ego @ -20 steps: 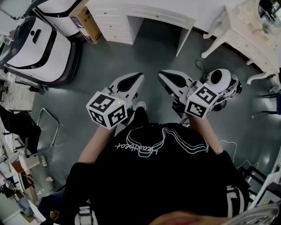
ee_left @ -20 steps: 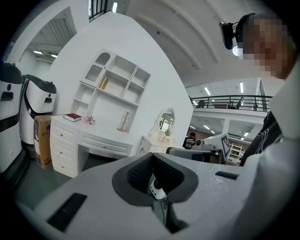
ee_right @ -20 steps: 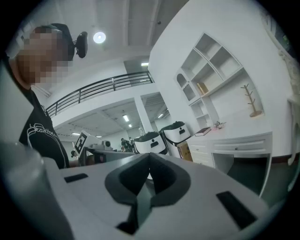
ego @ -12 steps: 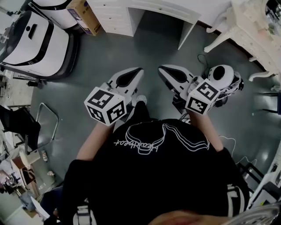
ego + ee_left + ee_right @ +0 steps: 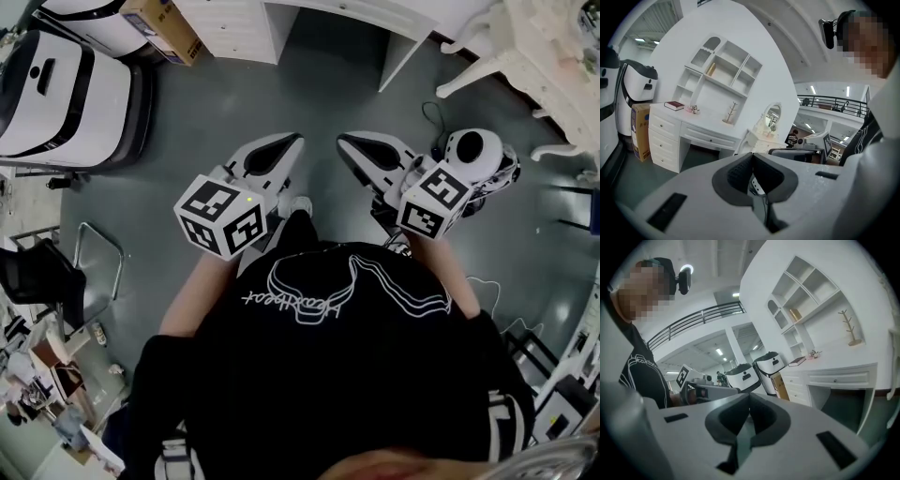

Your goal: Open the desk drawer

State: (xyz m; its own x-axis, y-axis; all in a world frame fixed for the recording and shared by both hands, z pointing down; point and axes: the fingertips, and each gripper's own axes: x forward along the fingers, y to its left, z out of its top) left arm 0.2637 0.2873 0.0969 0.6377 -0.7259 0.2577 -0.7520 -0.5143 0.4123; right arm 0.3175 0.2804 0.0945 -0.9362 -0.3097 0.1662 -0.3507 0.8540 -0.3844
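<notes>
The white desk (image 5: 347, 11) stands at the top edge of the head view, far ahead of both grippers. Its shut middle drawer (image 5: 710, 138) with a small knob shows in the left gripper view, and the same drawer (image 5: 839, 379) shows in the right gripper view. My left gripper (image 5: 299, 139) and right gripper (image 5: 341, 141) hover side by side in front of the person's chest, over the grey floor. Both are shut with nothing between the jaws. The left gripper (image 5: 751, 154) and the right gripper (image 5: 749, 395) each point toward the desk from a distance.
Large white robot housings (image 5: 56, 94) and a cardboard box (image 5: 159, 28) stand at the left of the desk. An ornate white dressing table (image 5: 534, 56) is at the right, with a round white device (image 5: 473, 155) and cables on the floor. A black chair (image 5: 47, 272) is at the far left.
In the head view the desk and the floor things have slid toward the top edge. Both grippers stay shut and side by side, a little higher in the picture.
</notes>
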